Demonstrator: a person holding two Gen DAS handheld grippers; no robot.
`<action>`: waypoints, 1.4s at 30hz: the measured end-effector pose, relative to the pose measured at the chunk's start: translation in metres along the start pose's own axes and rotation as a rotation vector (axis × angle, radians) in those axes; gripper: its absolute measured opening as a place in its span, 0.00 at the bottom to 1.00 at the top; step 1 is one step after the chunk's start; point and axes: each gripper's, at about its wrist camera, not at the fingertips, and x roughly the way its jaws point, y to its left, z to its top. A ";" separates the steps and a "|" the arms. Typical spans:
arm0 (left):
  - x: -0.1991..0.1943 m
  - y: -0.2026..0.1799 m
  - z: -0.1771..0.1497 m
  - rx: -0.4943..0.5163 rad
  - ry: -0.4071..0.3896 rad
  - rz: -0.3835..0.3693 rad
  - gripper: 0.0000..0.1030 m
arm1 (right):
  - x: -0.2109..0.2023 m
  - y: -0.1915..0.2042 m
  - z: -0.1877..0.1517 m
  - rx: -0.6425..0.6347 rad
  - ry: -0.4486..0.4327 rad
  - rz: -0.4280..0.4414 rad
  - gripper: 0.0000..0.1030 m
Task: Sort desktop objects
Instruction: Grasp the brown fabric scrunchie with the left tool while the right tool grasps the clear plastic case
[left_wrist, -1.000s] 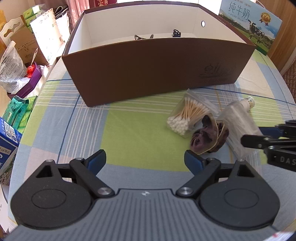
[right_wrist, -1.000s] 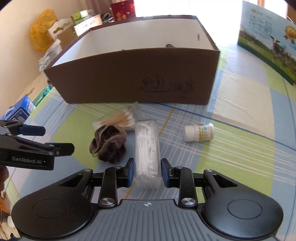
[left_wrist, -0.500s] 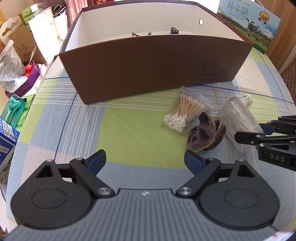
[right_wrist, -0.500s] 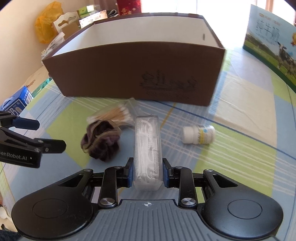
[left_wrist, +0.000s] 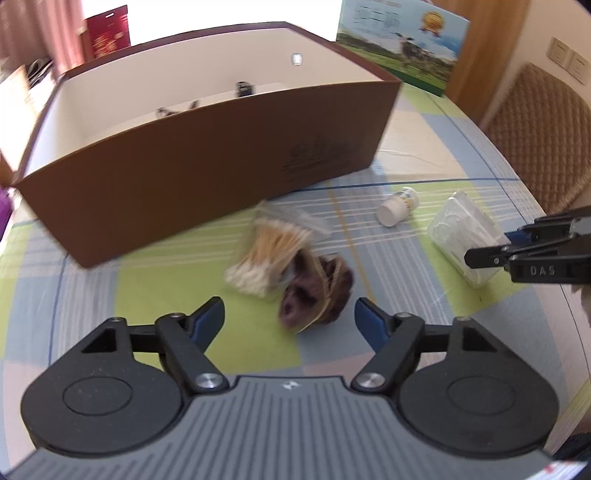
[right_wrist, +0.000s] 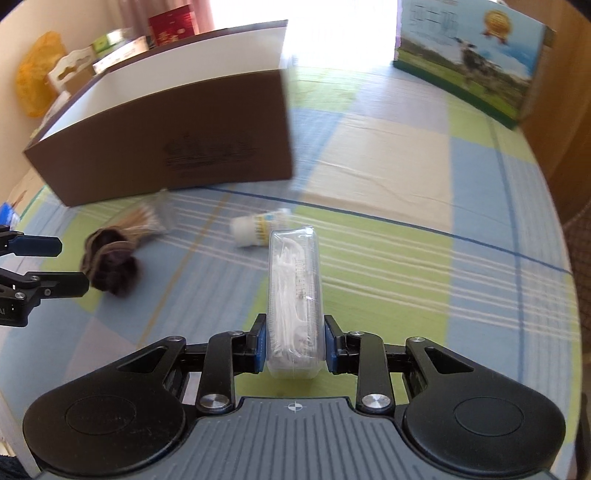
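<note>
Floss box (right_wrist: 294, 295) sits clamped between the right gripper's (right_wrist: 294, 349) pads at its near end, long axis pointing straight ahead, lifted off the cloth. Brown box (right_wrist: 166, 147) lies ahead and to the left, so the carry likely goes that way. Left gripper (left_wrist: 290, 314) is spread wide and empty, the scrunchie (left_wrist: 314, 291) just ahead between its fingers, swabs (left_wrist: 269, 254) beyond, touching it.
</note>
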 end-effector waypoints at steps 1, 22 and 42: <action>0.003 -0.003 0.002 0.014 -0.003 -0.010 0.64 | -0.001 -0.003 -0.001 0.005 -0.001 -0.007 0.26; 0.015 -0.010 -0.012 0.055 0.065 -0.017 0.21 | 0.006 -0.015 0.001 0.033 0.004 -0.022 0.35; 0.009 0.014 -0.019 -0.047 0.075 0.031 0.21 | 0.017 -0.004 0.008 -0.053 0.001 -0.043 0.27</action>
